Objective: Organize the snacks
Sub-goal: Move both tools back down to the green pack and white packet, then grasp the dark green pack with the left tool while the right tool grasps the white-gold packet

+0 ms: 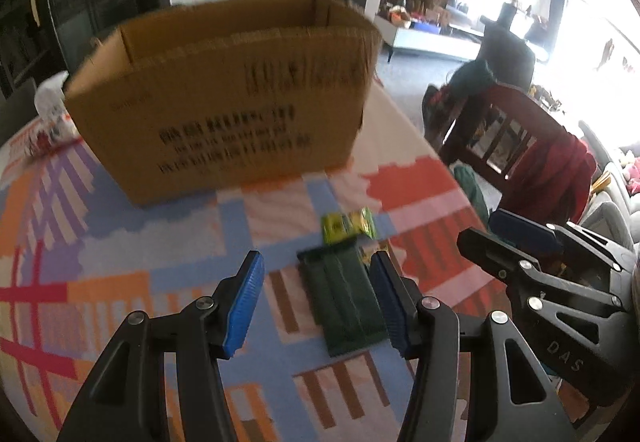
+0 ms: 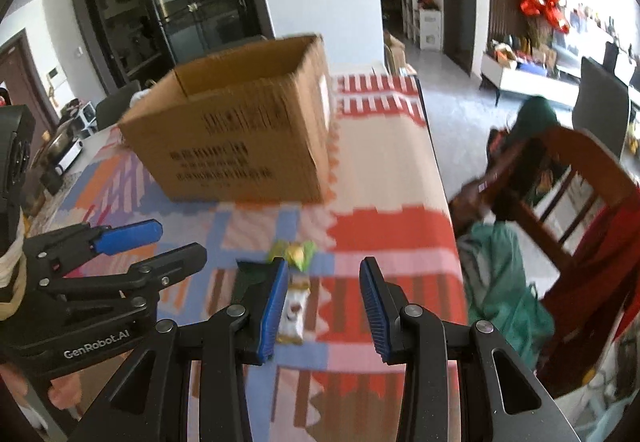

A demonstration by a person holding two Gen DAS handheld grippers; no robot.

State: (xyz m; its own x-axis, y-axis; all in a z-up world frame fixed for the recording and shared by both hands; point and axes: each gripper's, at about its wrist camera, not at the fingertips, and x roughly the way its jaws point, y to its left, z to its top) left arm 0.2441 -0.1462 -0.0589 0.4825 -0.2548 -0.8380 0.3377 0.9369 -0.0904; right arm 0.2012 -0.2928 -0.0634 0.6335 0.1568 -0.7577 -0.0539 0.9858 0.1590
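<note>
Both tongs, left (image 1: 318,302) and right (image 2: 324,302), hang spread and empty over the tabletop (image 1: 120,242) on the near side of the open cardboard box (image 1: 224,97). The dark green snack pack (image 1: 344,302) lies flat, long axis pointing boxward; pinching across its narrow width looks surest.

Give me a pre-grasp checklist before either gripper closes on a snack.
1. Left gripper open: ok, blue pads spread.
2. Dark green packet between the left pads: ok, though it lies close to the right-hand pad.
3. Right gripper open: ok.
4. White packet centred in the right gripper: not ok, it sits against the left-hand pad.
5. Cardboard box open on top: ok; contents cannot tell.
6. Yellow-green packet clear of the dark green packet: cannot tell, they look touching.
</note>
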